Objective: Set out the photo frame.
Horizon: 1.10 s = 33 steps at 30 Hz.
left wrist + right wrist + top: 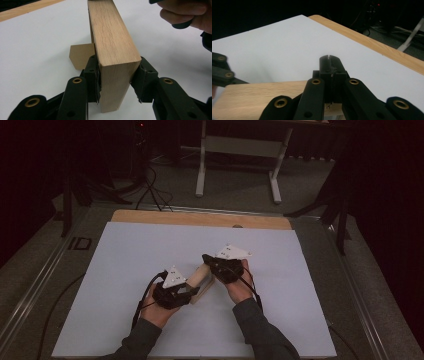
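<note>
A pale wooden block lies slantwise on the white sheet between my two hands. My left gripper is shut on the block's near end, one jaw on each broad side, and its fingertips meet the block's lower end in the high view. My right gripper is shut, pads pressed together with nothing seen between them, and it rests over the block's top face. In the high view the right gripper sits at the block's far end. A small flat brown piece lies behind the block.
The white sheet covers a wooden table whose bare far edge shows. Beyond it the floor holds cables and a white stand's legs. The left gripper's arm shows at the left of the right gripper view.
</note>
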Motion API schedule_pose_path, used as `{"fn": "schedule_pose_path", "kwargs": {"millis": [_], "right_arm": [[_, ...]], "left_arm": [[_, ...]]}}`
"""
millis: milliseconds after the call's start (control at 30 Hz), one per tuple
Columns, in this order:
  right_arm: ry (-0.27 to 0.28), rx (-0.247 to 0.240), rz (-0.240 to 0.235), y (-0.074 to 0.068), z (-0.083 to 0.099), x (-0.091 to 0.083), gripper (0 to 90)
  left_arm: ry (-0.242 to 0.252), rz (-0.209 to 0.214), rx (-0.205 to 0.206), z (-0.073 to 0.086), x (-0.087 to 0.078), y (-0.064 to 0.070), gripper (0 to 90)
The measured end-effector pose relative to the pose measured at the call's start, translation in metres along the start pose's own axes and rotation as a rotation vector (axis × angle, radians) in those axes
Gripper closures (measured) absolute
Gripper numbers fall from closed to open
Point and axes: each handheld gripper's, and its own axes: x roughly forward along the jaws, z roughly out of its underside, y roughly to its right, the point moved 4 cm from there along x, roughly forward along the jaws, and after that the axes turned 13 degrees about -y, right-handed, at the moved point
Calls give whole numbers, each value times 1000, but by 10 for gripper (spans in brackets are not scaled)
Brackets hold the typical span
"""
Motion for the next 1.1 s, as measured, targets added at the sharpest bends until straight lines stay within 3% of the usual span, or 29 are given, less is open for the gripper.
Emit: {"fn": "schedule_pose_path", "kwargs": {"millis": [367, 567, 767, 1100], "right_arm": [[-24, 9, 19, 6, -3, 4, 895], [-34, 12, 21, 6, -2, 1, 895], [-55, 12, 31, 9, 0, -4, 895], [-68, 26, 29, 11, 4, -11, 896]], "left_arm": [[1, 6, 6, 0, 0, -1, 606], [-5, -11, 10, 1, 0, -2, 594], [-3, -25, -42, 4, -2, -12, 573], [3, -70, -86, 4, -2, -20, 561]]}}
